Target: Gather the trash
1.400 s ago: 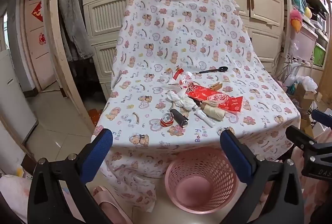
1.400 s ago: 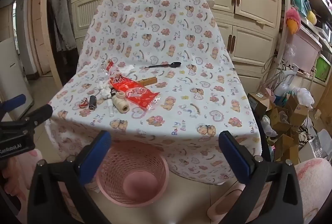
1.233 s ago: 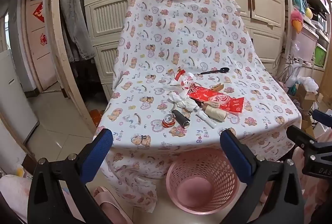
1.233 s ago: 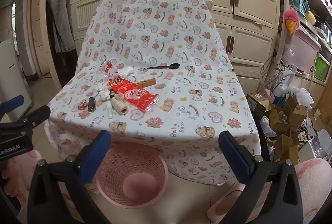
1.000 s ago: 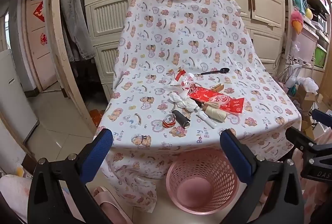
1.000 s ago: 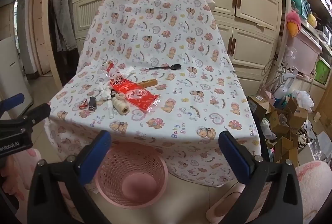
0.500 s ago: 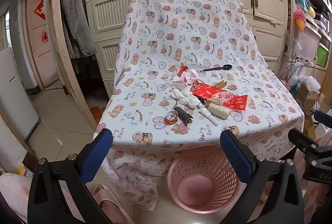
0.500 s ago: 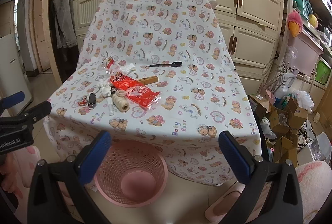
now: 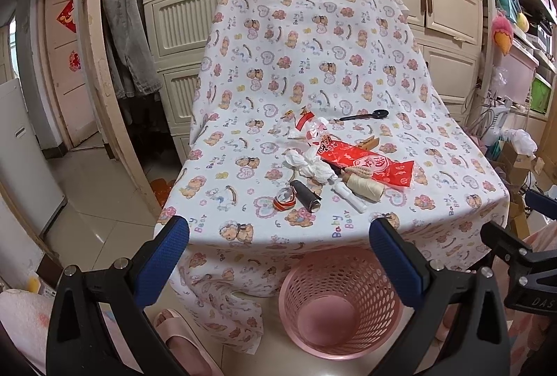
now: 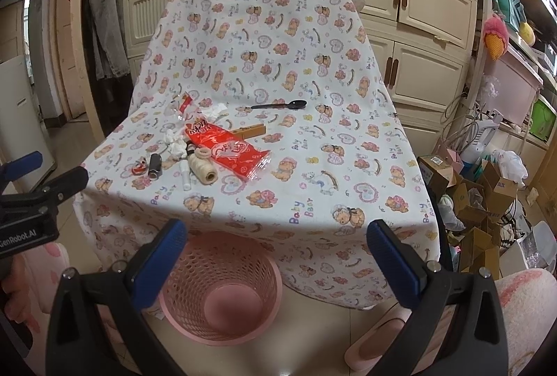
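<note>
**Both grippers wide and empty in front of the trash pile**

The left gripper [image 9: 278, 247] and right gripper [image 10: 276, 245] hover with fingers spread, holding nothing. The landmark is the red snack wrapper [image 9: 369, 164] on the bear-print cloth [image 9: 313, 63]. Left of the wrapper lie crumpled white tissue [image 9: 313, 167], a black cylinder [image 9: 306, 195] and a red tape scrap [image 9: 284, 200]. In front sits a cream thread spool [image 9: 365, 186]; behind, a black spoon [image 9: 365, 115]. The pink mesh basket [image 9: 339, 303] (nothing visible inside) stands on the floor below.

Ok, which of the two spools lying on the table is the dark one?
The black cylindrical spool, lying beside the small red tape roll at the pile's left end; the other, the cream thread spool, lies against the red wrapper.
</note>
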